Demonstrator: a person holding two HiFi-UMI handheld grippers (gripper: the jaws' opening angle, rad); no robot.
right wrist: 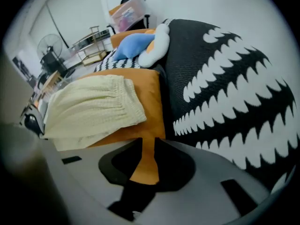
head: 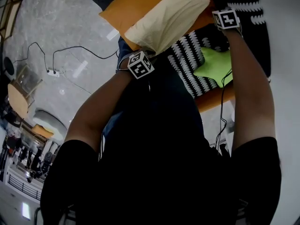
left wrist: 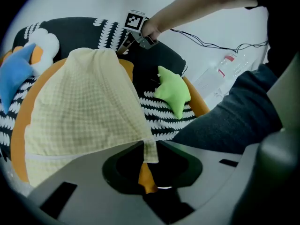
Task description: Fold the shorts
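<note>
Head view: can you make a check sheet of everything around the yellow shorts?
Surface: orange padded surface with black-and-white patterned cloth.
Job's things: pale yellow checked shorts lying on the orange surface.
Clutter: green star-shaped soft toy; blue-and-white plush toy.
Grippers: left tongs open, shorts corner between them; right tongs open, empty.
Cables: black cables on the floor.
Surroundings: pale marbled floor, clear plastic bottle.

I can read no words, numbers or brand names anywhere. The only sign-like marks are the black-and-white square patterns on the left gripper's marker cube (head: 140, 64) and the right gripper's marker cube (head: 226, 19), with no letters. At the left gripper view's upper right, a clear bottle (left wrist: 220, 71) carries a red label too small to read.
</note>
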